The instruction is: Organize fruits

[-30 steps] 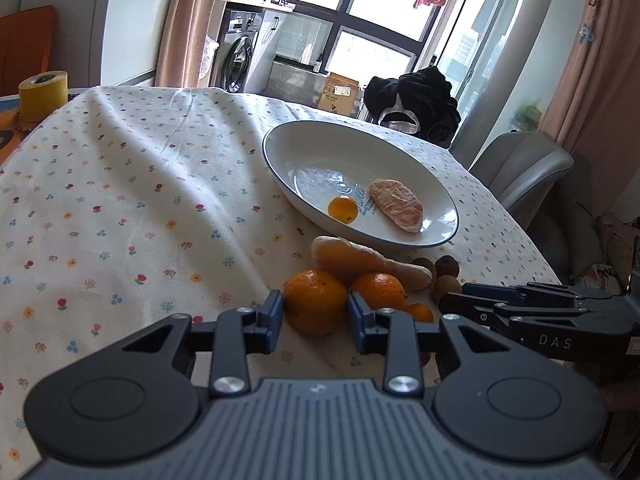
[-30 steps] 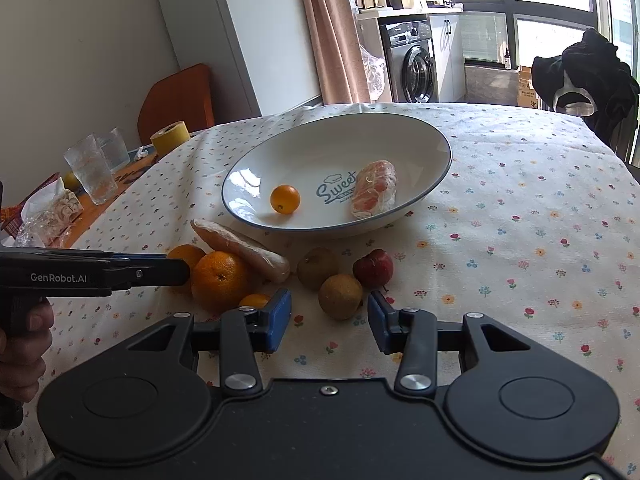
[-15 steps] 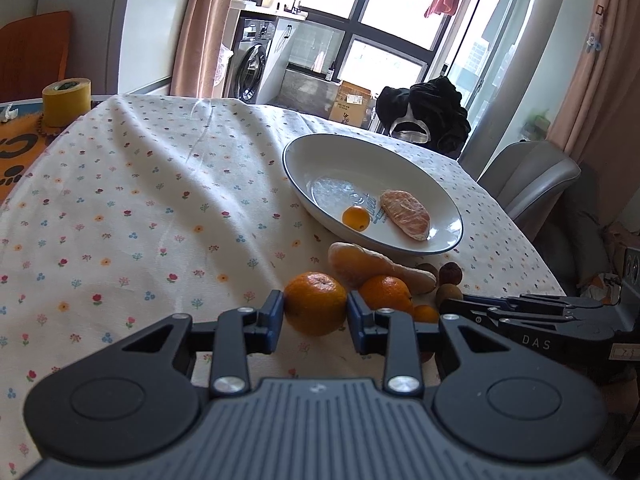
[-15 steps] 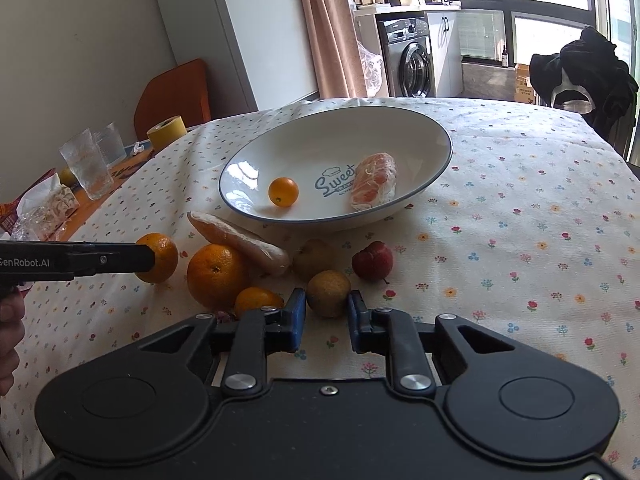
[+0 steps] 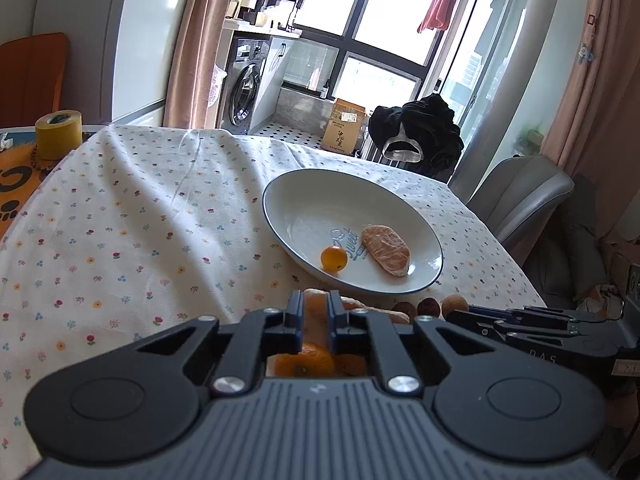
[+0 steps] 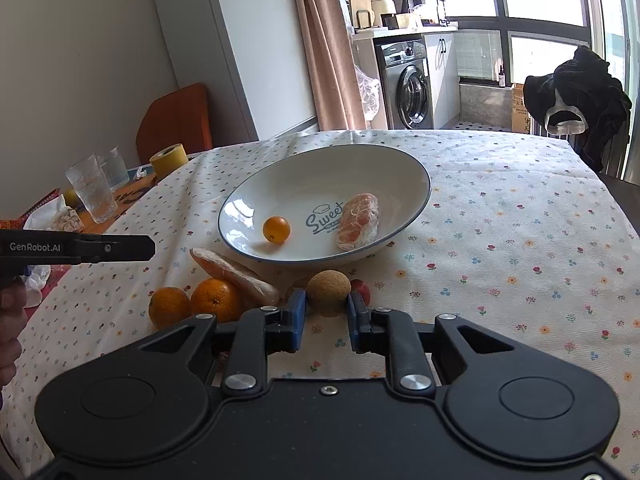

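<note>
White-glazed bowl (image 6: 320, 168) with a dark blue rim near the middle of the tabletop (image 6: 500, 208), printed "Sweet" in blue script, with a smaller line beneath too fine to read. Inside it, two things: one small orange fruit (image 6: 276, 230) and one orange-pink piece in clear wrap (image 6: 358, 222). Between the bowl and the near edge, two oranges (image 6: 170, 306) side by side, one long pale wrapped piece (image 6: 236, 274) lying aslant behind them, one red fruit (image 6: 363, 287) mostly hidden by a blue pad, and one dull brown fruit (image 6: 297, 282) barely showing behind the other pad. Right tongs (image 6: 327, 308), marked "DAS" in the left wrist view, pinching a round tan-brown fruit (image 6: 328, 290) between the blue pads near the bowl's near rim. Left tongs (image 5: 315, 304), marked "GenRobot.AI" on the side, drawn almost together with only a narrow slit and nothing gripped, held over the tabletop's left edge above the oranges. Off the cloth at the far left corner, one yellow tape roll (image 6: 168, 158) and two clear glasses (image 6: 92, 188). Black print on the cardboard box (image 5: 344, 126) by the window, not legible.
</note>
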